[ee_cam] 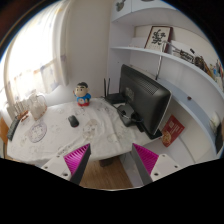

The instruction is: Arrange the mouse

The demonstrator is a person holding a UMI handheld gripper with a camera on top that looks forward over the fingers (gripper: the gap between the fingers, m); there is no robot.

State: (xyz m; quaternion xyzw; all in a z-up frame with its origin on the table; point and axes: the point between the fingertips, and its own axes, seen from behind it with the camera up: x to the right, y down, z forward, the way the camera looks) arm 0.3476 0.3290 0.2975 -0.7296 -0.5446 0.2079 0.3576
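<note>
**Gripper held high over a cluttered desk, mouse far ahead**

A white wall shelf (pixel 165 50) curves across the upper part of the room, with a framed picture (pixel 157 37) standing on it and more items further along that are too small to make out. To the far side, a bright window with pale curtains (pixel 28 60) lights the room. Below these stretches the desk (pixel 55 145), covered with a light patterned cloth. A dark monitor (pixel 143 98) stands on the desk's shelf side, angled and seen partly from behind. Beside its base lies a reddish booklet or card (pixel 171 130). Near the window end of the desk sit some whitish things (pixel 36 107) that cannot be identified, and a round disc-like object (pixel 38 132) lies flat on the cloth. A small blue and white figurine (pixel 83 96) stands upright toward the desk's back edge.

The mouse (pixel 73 121), small and dark, rests on the cloth in front of the figurine, between the disc and the monitor, with open cloth around it.

The gripper (pixel 112 160) hangs well back from the desk. Its two fingers are spread wide apart, the magenta pads (pixel 77 161) facing each other across an open gap. Nothing sits between them and they touch nothing; the mouse lies well beyond the fingertips.
</note>
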